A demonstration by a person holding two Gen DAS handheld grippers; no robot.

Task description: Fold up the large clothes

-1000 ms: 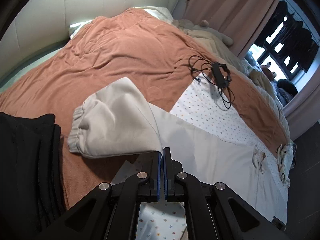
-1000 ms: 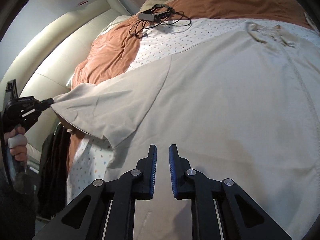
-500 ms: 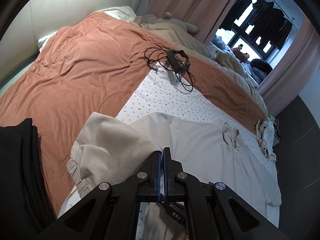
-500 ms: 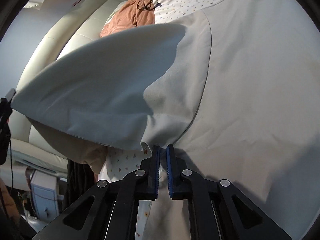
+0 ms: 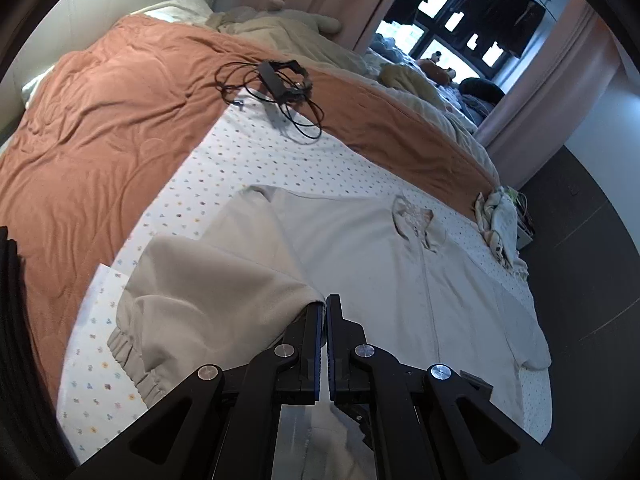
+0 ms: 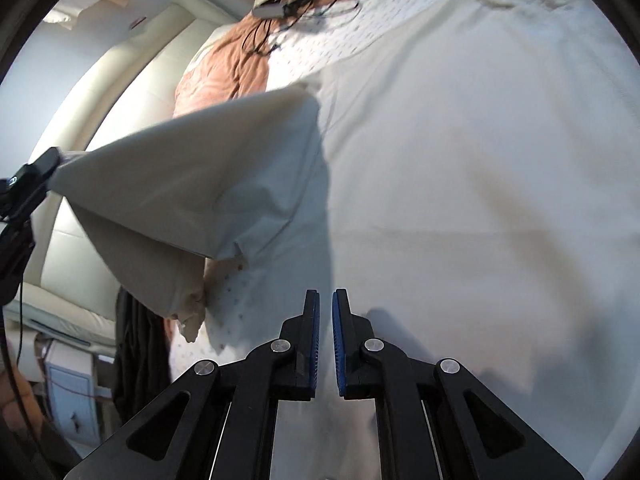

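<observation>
- A bed fills both views, covered by a rust-brown blanket (image 5: 100,120) with a white dotted sheet (image 5: 256,168) spread over its near part.
- A padded cream headboard (image 6: 120,120) runs along one side; pink curtains (image 5: 560,92) frame a window (image 5: 452,40) with dark clothes hanging outside it.
- A black adapter with tangled cables (image 5: 280,80) lies where blanket and sheet meet, well apart from the garment.
- A small crumpled cloth (image 5: 500,220) sits at the bed's far edge, and a dark pile of clothes (image 5: 12,320) lies at the left edge of the left wrist view.
- The pale beige garment (image 5: 380,272) lies flat on the dotted sheet, collar toward the brown blanket.
- Its sleeve (image 5: 208,296), with an elastic cuff, is lifted off the bed and drawn across toward the body of the garment.
- The left gripper (image 5: 323,306) is clamped on the sleeve fabric, raised above the sheet.
- The right gripper (image 6: 325,300) hovers low over the garment's body, its jaws a narrow gap apart and holding nothing.
</observation>
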